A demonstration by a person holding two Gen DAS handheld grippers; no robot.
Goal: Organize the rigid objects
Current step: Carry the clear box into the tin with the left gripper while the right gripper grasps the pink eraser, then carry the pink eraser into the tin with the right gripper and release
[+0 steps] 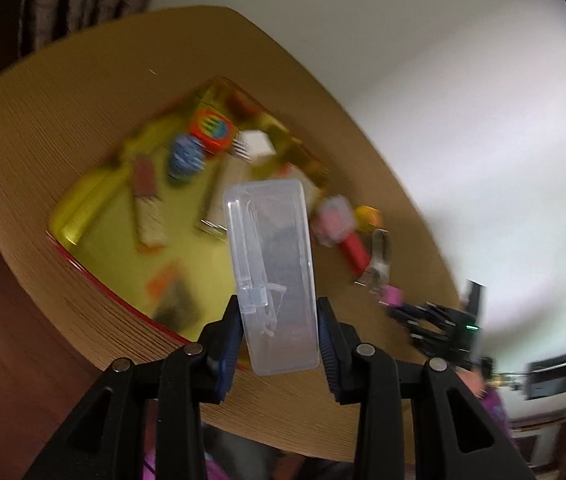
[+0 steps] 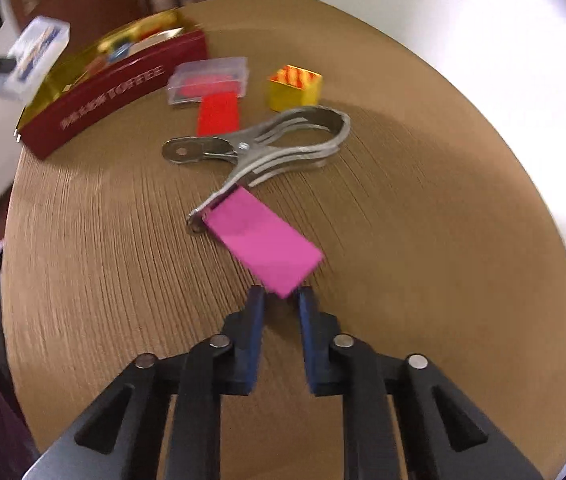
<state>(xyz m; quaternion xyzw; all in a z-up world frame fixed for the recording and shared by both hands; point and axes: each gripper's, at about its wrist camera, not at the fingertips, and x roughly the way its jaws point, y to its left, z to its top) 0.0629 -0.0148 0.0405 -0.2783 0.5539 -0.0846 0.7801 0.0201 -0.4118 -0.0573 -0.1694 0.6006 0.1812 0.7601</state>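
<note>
My left gripper (image 1: 279, 320) is shut on a clear plastic case (image 1: 271, 264) and holds it in the air above the near edge of a gold-lined tin (image 1: 79, 216) with several small items in it. The case and tin (image 2: 95, 92) also show at the far left of the right wrist view, the case (image 2: 33, 56) above the tin. My right gripper (image 2: 281, 300) is shut on a pink flat block (image 2: 263, 248) and holds it just above the round wooden table (image 2: 83, 260), its far end over a metal clamp (image 2: 259, 148).
On the table beyond the clamp lie a red brush with a clear cap (image 2: 211, 88) and a yellow cube (image 2: 295, 86). The tin has a dark red outer wall. The table edge curves close on the right, with white floor (image 2: 483, 40) beyond.
</note>
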